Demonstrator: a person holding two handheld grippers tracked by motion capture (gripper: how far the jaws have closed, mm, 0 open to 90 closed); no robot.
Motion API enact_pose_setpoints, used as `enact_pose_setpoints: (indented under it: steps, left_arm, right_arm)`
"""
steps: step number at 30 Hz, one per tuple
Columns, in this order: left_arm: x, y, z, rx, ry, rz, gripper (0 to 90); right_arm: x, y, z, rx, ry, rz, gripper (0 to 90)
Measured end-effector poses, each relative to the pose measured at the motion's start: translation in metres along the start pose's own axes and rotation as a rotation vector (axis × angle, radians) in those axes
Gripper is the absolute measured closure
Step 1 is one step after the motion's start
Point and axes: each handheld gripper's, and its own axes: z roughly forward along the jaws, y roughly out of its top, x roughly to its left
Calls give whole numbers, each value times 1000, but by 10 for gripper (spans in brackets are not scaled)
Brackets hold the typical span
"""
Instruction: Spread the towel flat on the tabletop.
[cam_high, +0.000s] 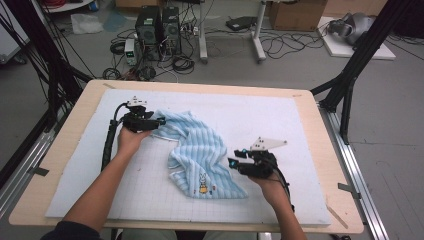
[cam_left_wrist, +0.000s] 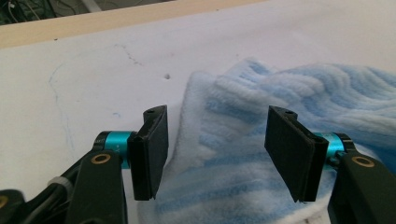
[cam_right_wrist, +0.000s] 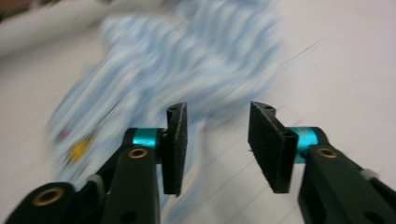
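- Towel (cam_high: 197, 152): light blue w/ paler stripes, crumpled, lying on the white mat (cam_high: 280, 120) mid-surface. Long axis runs diagonal in the high view, from the far-left end by your left hand to the near-right corner by your right hand. The near end lies flatter and shows a small bunny print (cam_high: 202, 182); the far end is bunched into ridges.
- Left hand-held gripper (cam_high: 159, 121): at the towel's far-left end, pointing right along the mat. Left gripper view: your jaws stand apart over the towel (cam_left_wrist: 261, 154), pads (cam_left_wrist: 156, 149) not pressing the cloth, so it's open, nothing gripped. The fluffy edge sits just below and between the jaws.
- Right hand-held gripper (cam_high: 232, 160): just beside the towel's near-right edge, pointing left toward it. Right gripper view is blurred, but the jaws show a clear gap w/ bare mat between them; the towel (cam_right_wrist: 187, 60) lies ahead and to the left there. Open, holding nothing.
- Your two hand-held grippers sit at opposite ends of the towel, well apart.
- Surface (cam_high: 320, 145): pale wood top w/ rounded corners, white mat w/ faint grid covering most of it.
- Room: grey floor behind, computer towers (cam_high: 157, 30) w/ tangled cables, cardboard box (cam_high: 295, 15) far right, black frame struts (cam_high: 367, 42) at both sides.
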Motion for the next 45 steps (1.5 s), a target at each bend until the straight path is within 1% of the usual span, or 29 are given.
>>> enact_pose_setpoints:
  steps: [1,3,4,5,6,7,8,9,10,11,12,14,15,16,18,19,20,23,24,26,29,30,31,33,34,38,40,43,45]
  left_arm:
    - [-1,1,-1,-2,-5,3,399]
    - [-3,2,-4,-11,4,13,389]
    - [-4,3,-7,-20,-1,11,386]
    - [-4,3,-7,-23,-5,12,388]
    - [-5,3,-9,-30,-4,15,394]
    - [-6,1,-11,-47,-3,19,405]
    - [-5,-1,-12,-57,-9,19,410]
    - [-5,-2,-14,-56,-10,12,410]
    - [-4,-5,-15,-54,-16,4,422]
    - [-2,-7,-16,-55,-23,0,442]
    - [-1,-9,-18,-55,-29,-2,456]
    - [1,-12,-22,-50,-45,-10,507]
    - [2,-15,-27,-57,-69,-11,555]
    - [2,-15,-27,-57,-69,-11,584]
    - [1,-16,-30,-64,-99,-24,596]
    - [0,-17,-32,-62,-105,-18,596]
    - [-1,-17,-34,-65,-109,-14,596]
    - [-4,-17,-38,-66,-122,-17,590]
    - [-5,-17,-38,-62,-131,-16,578]
    - [-9,-17,-38,-44,-153,-2,573]
    - [-19,-19,-38,-55,-178,11,570]
    - [-23,-21,-37,-55,-186,12,569]
    - [-26,-22,-35,-51,-196,11,556]
    - [-32,-25,-32,-45,-216,17,549]
    - [-35,-27,-29,-37,-227,17,549]
    - [-50,-29,-18,-12,-252,27,513]
    - [-59,-30,-10,2,-267,40,492]
    - [-71,-32,3,43,-279,49,478]
    - [-77,-33,10,76,-261,78,477]
  right_arm:
    - [0,0,0,0,0,0,546]
    - [-5,13,10,-15,-61,15,492]
    - [-7,18,17,-14,-73,26,473]
    - [-7,24,28,-8,-73,37,468]
    - [-6,30,45,26,-91,20,475]
    - [-7,31,54,46,-95,21,494]
    - [-7,31,63,68,-94,32,539]
    - [-7,30,70,99,-94,28,619]
    - [-6,28,76,140,-77,9,752]
    - [-5,26,80,188,-62,-26,816]
    - [-2,23,82,221,-50,-53,839]
    - [3,20,79,222,-30,-77,855]
    - [5,20,76,237,-15,-77,860]
    - [7,19,74,243,9,-92,863]
    - [14,15,68,258,42,-118,863]
    - [18,13,64,265,65,-117,863]
    - [18,13,64,265,65,-117,863]
    - [26,6,52,278,100,-137,862]
    - [30,2,44,278,122,-142,861]
    - [32,0,38,274,129,-146,856]
    - [32,0,33,259,117,-143,834]
    - [31,2,31,238,114,-142,789]
    - [26,7,27,168,98,-103,702]
    - [20,13,22,92,75,-68,639]
    - [20,13,22,92,75,-68,639]
    - [10,20,12,14,-5,-46,596]
    - [5,19,9,4,-38,-25,589]
    - [3,18,9,8,-50,-28,583]
    - [3,18,10,14,-54,-28,580]
